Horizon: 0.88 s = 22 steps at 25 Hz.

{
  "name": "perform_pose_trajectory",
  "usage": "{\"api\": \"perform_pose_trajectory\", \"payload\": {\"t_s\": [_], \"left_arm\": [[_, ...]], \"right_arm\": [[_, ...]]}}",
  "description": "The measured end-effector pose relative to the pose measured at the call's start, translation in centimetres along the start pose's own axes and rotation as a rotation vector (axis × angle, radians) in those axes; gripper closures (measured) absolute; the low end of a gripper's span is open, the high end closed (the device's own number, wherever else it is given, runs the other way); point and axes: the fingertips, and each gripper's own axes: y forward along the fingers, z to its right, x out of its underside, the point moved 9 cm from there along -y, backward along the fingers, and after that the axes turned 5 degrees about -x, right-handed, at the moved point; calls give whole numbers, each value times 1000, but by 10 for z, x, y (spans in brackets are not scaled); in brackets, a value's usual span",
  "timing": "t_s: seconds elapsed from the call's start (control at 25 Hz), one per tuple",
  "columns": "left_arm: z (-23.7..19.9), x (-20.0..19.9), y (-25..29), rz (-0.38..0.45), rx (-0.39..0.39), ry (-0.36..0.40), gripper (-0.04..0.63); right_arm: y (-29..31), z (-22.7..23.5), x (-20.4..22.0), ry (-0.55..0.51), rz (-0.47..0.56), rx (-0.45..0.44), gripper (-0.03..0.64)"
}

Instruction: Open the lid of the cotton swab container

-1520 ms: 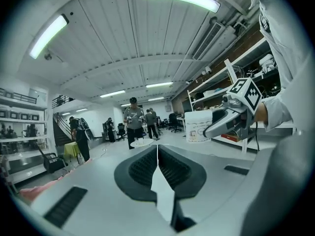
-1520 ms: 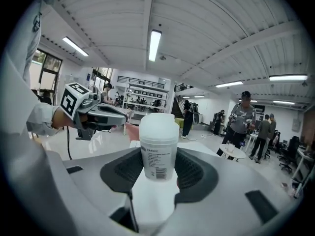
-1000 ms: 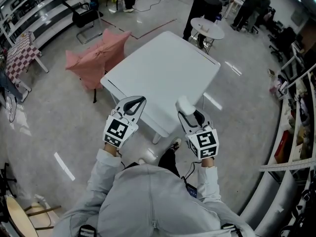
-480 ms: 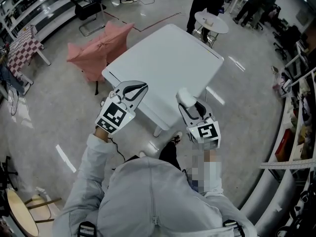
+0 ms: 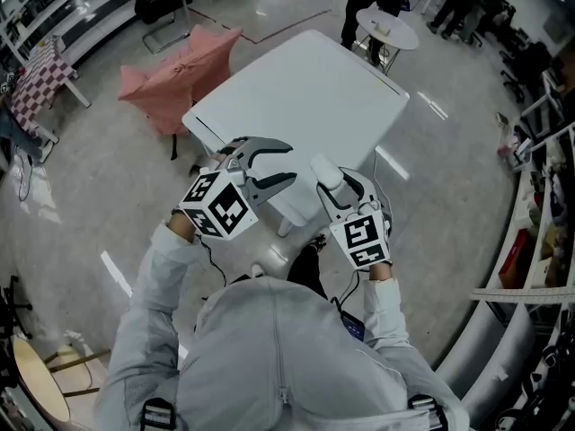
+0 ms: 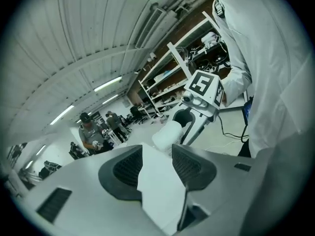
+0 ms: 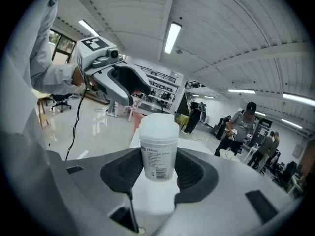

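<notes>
The cotton swab container (image 5: 326, 172) is a white plastic jar with a frosted lid and a printed label (image 7: 158, 149). My right gripper (image 5: 340, 189) is shut on its body and holds it upright over the near edge of the white table (image 5: 305, 97); in the right gripper view the pads (image 7: 127, 171) press on both sides. My left gripper (image 5: 286, 163) is just left of the jar, rolled onto its side. Its jaws have just been opening and nothing is between them. In the left gripper view the jar (image 6: 166, 135) lies a little beyond the open left gripper (image 6: 156, 157).
A chair draped in pink cloth (image 5: 175, 83) stands left of the table. A small round table (image 5: 391, 27) and several standing people are beyond it. Shelving (image 5: 63, 16) lines the left wall, and cluttered racks (image 5: 539, 151) run along the right.
The left gripper has swung right toward the jar, rolled over, and its jaws have opened from shut. The right gripper with the jar has shifted slightly.
</notes>
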Motion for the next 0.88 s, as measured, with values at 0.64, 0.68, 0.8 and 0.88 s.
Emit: {"api": "perform_pose_trajectory", "payload": {"t_s": [0.64,0.68,0.8,0.88], "left_arm": [[51,10,27,-146,302,280,356],[52,11,27,-151,309,285,356],[57,17,28,-170,325,298,358],[61,19,28,-177,333,298,373]], "right_arm": [[24,-50,5,-233,-176,-165,397],[26,-52,5,-236,-180,-173,397],[29,-57,4,-240,-184,-192,397],[29,-60,6,-248,-190,-200,397]]}}
